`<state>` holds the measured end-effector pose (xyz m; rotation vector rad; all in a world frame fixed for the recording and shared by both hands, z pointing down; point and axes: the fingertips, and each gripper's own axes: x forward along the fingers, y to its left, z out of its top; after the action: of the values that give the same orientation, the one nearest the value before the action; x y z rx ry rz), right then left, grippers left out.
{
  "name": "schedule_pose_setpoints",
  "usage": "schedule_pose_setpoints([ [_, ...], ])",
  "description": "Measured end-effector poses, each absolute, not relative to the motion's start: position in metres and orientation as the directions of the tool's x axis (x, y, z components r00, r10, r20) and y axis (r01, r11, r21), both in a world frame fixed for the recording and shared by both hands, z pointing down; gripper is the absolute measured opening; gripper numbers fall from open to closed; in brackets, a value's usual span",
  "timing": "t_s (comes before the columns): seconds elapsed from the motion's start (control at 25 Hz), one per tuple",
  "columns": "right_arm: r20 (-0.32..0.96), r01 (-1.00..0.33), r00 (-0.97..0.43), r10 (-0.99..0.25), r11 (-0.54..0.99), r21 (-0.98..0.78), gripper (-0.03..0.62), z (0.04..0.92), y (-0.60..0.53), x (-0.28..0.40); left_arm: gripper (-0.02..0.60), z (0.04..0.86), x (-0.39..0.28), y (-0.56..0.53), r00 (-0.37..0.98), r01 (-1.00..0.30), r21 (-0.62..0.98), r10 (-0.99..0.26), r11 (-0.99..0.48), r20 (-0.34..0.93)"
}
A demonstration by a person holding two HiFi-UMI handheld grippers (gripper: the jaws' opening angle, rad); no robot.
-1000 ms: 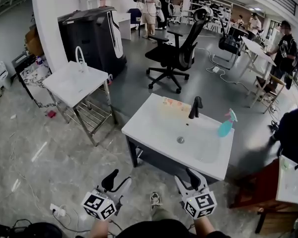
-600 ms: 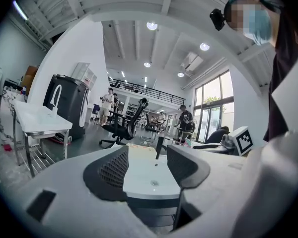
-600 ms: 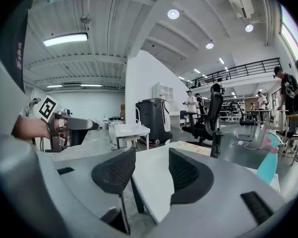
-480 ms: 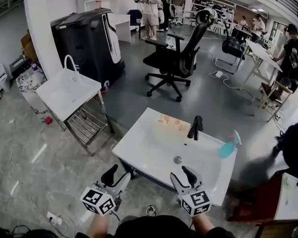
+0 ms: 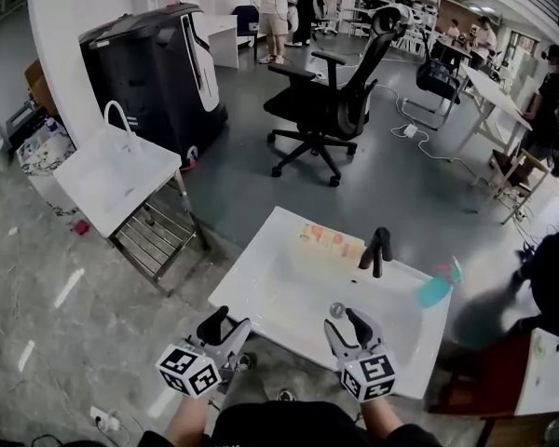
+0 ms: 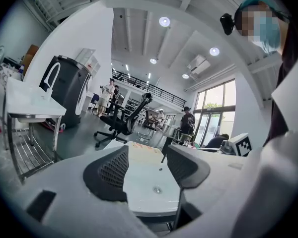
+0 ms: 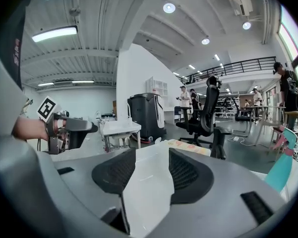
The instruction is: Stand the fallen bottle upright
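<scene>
A teal spray bottle (image 5: pixel 437 290) with a pink trigger lies tilted at the right end of a white sink (image 5: pixel 275 277); the right gripper view shows the bottle (image 7: pixel 281 166) at its far right. A black faucet (image 5: pixel 377 249) stands at the sink's back. My left gripper (image 5: pixel 228 324) hangs at the sink's near edge, jaws apart and empty (image 6: pixel 148 165). My right gripper (image 5: pixel 347 325) is over the near rim by the drain (image 5: pixel 336 310), also open and empty (image 7: pixel 149 170). Both are well short of the bottle.
An orange-patterned cloth (image 5: pixel 331 240) lies at the sink's back rim. A second white sink on a steel stand (image 5: pixel 112 170) is at the left, a black machine (image 5: pixel 158 68) and office chair (image 5: pixel 331 101) behind. A brown table (image 5: pixel 503 380) is at the right. People stand far off.
The white sink has come closer in the head view. Both grippers have moved forward from the floor side up to its near edge, jaws unchanged.
</scene>
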<state>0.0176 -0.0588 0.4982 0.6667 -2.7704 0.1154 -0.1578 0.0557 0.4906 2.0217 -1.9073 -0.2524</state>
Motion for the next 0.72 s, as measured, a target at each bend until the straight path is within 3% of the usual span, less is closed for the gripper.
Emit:
schedule_pose_setpoints([
  [0.36, 0.330, -0.618, -0.741, -0.585, 0.786, 0.007, 0.192, 0.503, -0.102, -0.026, 0.236, 0.502, -0.224, -0.021, 0.268, -0.823, 0.539, -0.959, -0.180, 0.089],
  [0.72, 0.338, -0.763, -0.605, -0.721, 0.646, 0.014, 0.192, 0.510, -0.122, -0.043, 0.238, 0.521, -0.251, -0.090, 0.449, -0.611, 0.742, -0.893, -0.275, 0.039],
])
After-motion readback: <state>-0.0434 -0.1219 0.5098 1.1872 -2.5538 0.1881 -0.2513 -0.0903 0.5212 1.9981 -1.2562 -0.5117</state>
